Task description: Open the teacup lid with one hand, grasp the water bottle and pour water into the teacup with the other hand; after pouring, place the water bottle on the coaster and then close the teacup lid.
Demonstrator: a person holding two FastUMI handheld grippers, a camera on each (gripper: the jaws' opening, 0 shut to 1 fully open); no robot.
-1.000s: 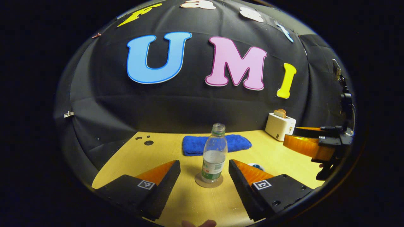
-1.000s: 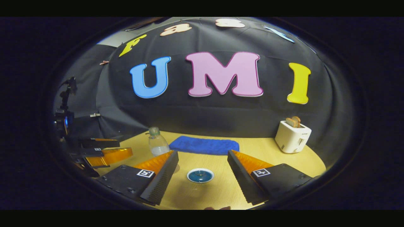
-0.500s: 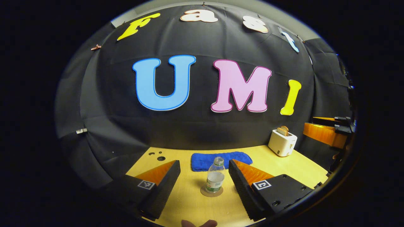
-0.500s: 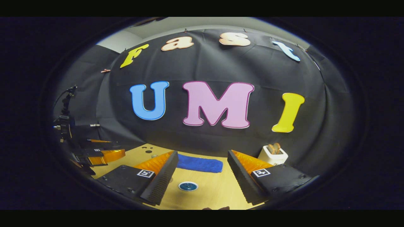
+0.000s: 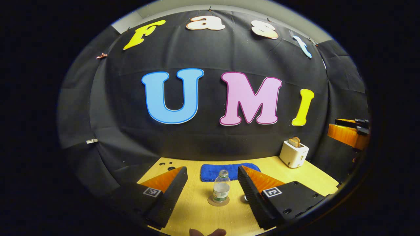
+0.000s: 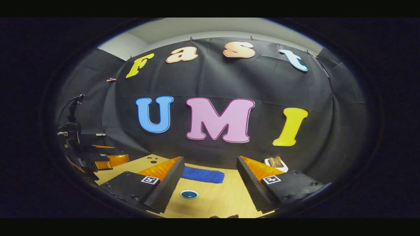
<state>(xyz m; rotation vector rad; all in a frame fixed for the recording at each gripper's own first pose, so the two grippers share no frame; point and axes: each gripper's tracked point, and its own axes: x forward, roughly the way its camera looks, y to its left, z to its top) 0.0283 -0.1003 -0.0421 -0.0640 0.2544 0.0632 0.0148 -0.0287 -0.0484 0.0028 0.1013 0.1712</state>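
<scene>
A clear water bottle (image 5: 221, 187), uncapped and part full, stands upright on a round coaster (image 5: 218, 200) on the wooden table. My left gripper (image 5: 212, 169) is open and held well back from the bottle, with nothing between its fingers. In the right gripper view the teacup (image 6: 189, 194) sits on the table with its blue lid on. My right gripper (image 6: 210, 159) is open, raised above and behind the cup. The left gripper (image 6: 98, 158) shows at that view's left edge, and the right gripper (image 5: 349, 134) at the left gripper view's right edge.
A folded blue towel (image 5: 229, 170) lies at the back of the table near the cloth wall. A white toaster (image 5: 293, 153) holding bread stands at the back right. Small dark holes (image 5: 167, 165) mark the table's back left corner.
Both grippers have drawn back and up from the table, still open. The bottle and the teacup now look smaller and farther away; neither has moved.
</scene>
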